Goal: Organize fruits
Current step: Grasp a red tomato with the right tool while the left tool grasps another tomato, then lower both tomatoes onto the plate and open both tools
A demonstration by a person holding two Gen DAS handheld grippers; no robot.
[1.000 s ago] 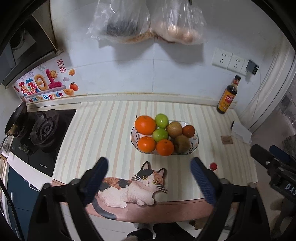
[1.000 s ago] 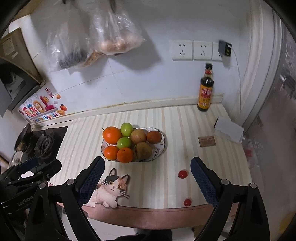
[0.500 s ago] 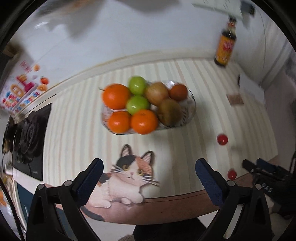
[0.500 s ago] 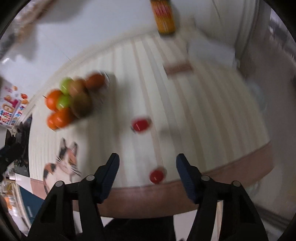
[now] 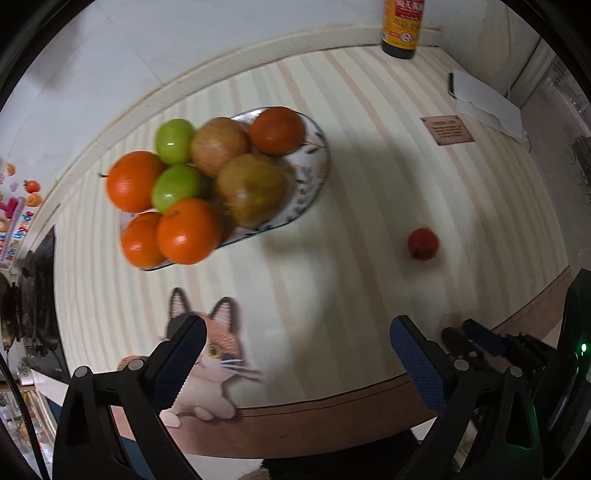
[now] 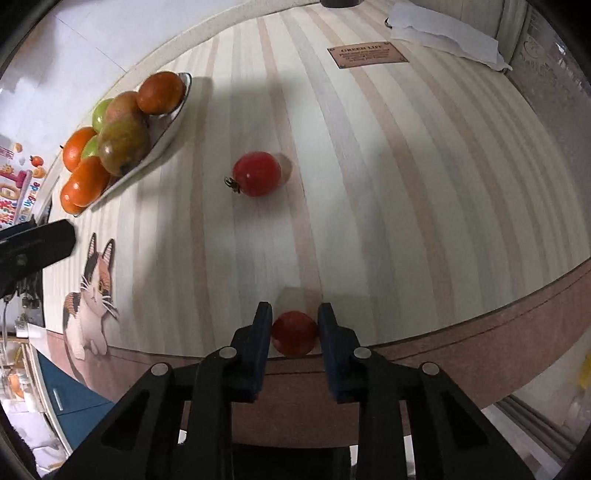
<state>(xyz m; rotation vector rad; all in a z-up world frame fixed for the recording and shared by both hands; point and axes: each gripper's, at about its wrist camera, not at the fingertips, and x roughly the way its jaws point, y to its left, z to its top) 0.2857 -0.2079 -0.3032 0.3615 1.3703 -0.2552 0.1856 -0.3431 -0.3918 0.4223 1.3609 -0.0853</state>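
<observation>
A patterned fruit bowl (image 5: 314,173) (image 6: 173,110) on the striped counter holds oranges, green apples and brownish fruits. Two small red tomatoes lie loose on the counter. One tomato (image 5: 423,243) (image 6: 256,173) lies mid-counter. The other tomato (image 6: 294,332) sits at the counter's front edge between the fingers of my right gripper (image 6: 294,325), which has closed onto it. My left gripper (image 5: 295,343) is open and empty above the cat sticker. The right gripper also shows in the left wrist view (image 5: 476,339) at the lower right.
A sauce bottle (image 5: 400,26) stands by the back wall. A white cloth (image 5: 484,99) (image 6: 443,33) and a brown label card (image 5: 447,130) (image 6: 365,55) lie at the right. A cat sticker (image 5: 207,365) (image 6: 92,288) is near the front edge. A stove is at the far left.
Both grippers have dropped toward the counter. My right gripper has narrowed from wide open and shut around the front tomato. My left gripper stays open.
</observation>
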